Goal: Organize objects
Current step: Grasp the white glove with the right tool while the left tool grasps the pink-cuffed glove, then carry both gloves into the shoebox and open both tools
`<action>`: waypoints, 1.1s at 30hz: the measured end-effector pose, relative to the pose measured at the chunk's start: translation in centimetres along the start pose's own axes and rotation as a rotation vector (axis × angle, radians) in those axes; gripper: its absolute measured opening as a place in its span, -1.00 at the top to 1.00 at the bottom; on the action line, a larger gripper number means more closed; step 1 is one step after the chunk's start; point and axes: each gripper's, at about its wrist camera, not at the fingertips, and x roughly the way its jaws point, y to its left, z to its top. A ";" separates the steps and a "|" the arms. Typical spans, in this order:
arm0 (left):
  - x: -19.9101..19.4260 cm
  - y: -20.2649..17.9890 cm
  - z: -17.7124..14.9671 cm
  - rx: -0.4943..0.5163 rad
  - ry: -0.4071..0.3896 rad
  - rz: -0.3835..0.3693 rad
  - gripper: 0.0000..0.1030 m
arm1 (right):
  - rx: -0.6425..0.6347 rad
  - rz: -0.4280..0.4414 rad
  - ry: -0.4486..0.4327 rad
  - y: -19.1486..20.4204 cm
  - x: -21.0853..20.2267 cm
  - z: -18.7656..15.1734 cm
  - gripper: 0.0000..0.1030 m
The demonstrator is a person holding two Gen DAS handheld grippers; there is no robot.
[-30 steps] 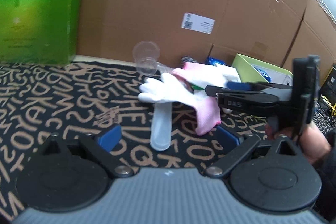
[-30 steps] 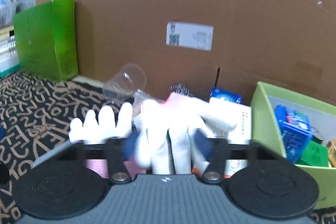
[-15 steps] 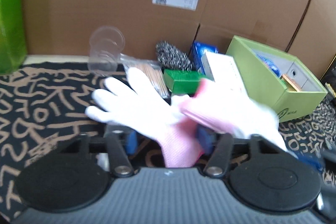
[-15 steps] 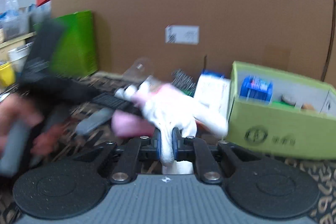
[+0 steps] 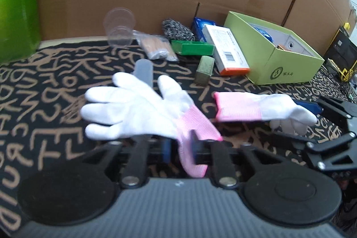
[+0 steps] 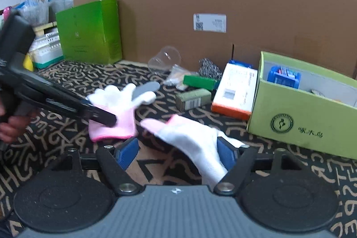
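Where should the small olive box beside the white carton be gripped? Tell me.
Take the olive box across its narrow width, near the end closest to the spread glove, coming from above. It lies flat, that end looks clear, while its far end sits close to the green box and white carton.

A person's two hand-held black grippers angle downward, side by side. The left gripper (image 5: 180,150) has its blue pads (image 5: 166,150) close together and just beginning to part, the cuff of a white knit glove with a pink cuff (image 5: 133,108) caught between them and the glove's fingers fanned out ahead. A bare hand (image 6: 11,126) wraps that gripper's handle. The right gripper (image 6: 176,152) is opening, its blue pads (image 6: 127,152) spread wide; a second, matching glove (image 6: 194,139) lies slack between them, brushing only the right-side pad.
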 end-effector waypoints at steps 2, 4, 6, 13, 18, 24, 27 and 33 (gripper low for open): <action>-0.2 -0.1 0.0 -0.005 -0.023 0.000 -0.10 | -0.010 -0.010 0.005 -0.2 0.0 -0.1 -0.53; 0.1 -0.5 0.3 -0.001 -0.033 0.010 -0.10 | -0.014 -0.037 0.007 -0.5 -0.1 -0.3 -0.53; 0.7 -0.8 0.5 -0.001 -0.037 0.012 -0.07 | -0.018 -0.066 0.000 -0.7 -0.4 -0.5 -0.53; 1.8 -0.4 0.9 -0.027 -0.026 0.020 0.32 | -0.004 -0.120 0.008 -1.4 0.8 -0.5 -0.14; 1.6 -0.4 1.1 -0.014 -0.012 0.017 0.81 | 0.085 -0.040 0.011 -1.8 0.4 -0.5 0.70; -0.7 -3.2 2.6 0.055 -0.071 -0.053 0.83 | 0.185 0.002 -0.070 -3.3 -2.6 0.7 0.77; -1.6 -5.3 4.1 0.094 -0.110 -0.102 0.83 | 0.204 -0.040 -0.129 -4.6 -4.3 1.7 0.77; -2.2 -10.5 8.1 0.166 -0.185 -0.193 0.83 | 0.243 -0.179 -0.216 -9.0 -7.3 3.5 0.77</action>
